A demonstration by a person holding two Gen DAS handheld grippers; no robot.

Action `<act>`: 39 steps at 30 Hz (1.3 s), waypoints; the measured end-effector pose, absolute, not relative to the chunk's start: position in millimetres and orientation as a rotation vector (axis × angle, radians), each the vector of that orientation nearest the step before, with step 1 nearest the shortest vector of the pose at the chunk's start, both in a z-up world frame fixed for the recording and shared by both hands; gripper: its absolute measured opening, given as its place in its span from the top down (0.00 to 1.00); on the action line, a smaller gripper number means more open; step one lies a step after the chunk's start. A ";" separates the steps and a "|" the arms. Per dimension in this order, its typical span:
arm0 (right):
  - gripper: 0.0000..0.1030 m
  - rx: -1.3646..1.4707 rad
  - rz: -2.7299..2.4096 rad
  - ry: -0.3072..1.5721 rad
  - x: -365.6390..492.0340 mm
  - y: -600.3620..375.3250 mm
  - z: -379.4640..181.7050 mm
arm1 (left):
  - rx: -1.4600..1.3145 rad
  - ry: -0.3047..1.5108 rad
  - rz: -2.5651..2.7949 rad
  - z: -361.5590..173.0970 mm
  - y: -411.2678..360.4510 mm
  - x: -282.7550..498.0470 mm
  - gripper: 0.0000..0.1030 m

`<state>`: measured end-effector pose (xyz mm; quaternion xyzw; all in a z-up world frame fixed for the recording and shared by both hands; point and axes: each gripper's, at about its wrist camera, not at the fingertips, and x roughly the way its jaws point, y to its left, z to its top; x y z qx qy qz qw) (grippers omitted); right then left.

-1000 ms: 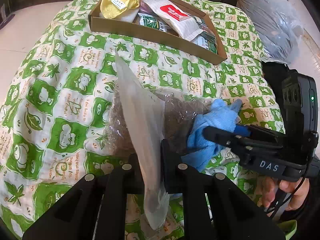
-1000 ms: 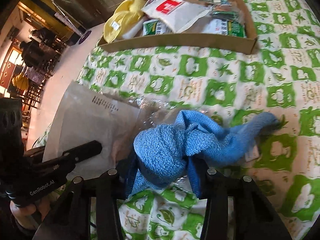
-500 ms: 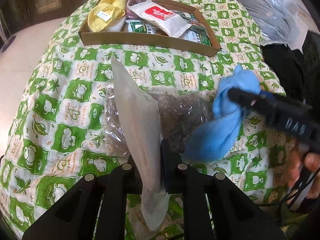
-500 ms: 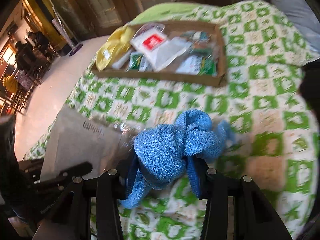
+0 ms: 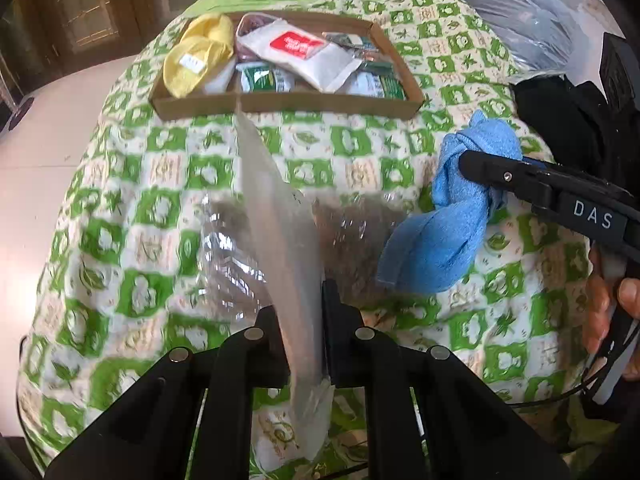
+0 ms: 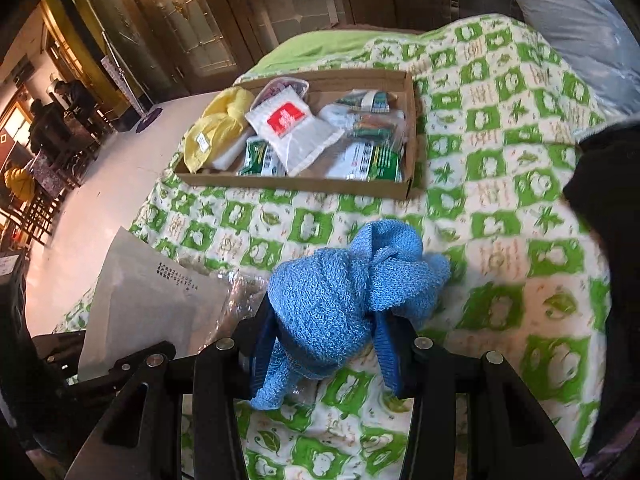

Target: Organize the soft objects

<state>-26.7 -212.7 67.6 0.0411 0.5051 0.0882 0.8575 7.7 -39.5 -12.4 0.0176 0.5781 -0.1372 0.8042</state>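
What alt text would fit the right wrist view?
The right gripper holds a bunched blue towel above a green-and-white patterned quilt. Behind it sits a cardboard tray of packets and a yellow cloth; at left, a plastic bag.

Showing bright, even daylight on the green-and-white checked quilted cloth [image 5: 168,208], glinting off the crinkled clear plastic bag [image 5: 240,264], smearing with motion blur low in both views, bending and darkening into black fisheye corners, leaving the dim wooden doors [image 6: 192,20] soft.
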 end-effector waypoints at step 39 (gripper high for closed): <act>0.57 0.085 0.202 1.016 133.9 -231.1 106.2 | -0.073 1.042 -0.351 80.3 -34.6 189.1 0.99</act>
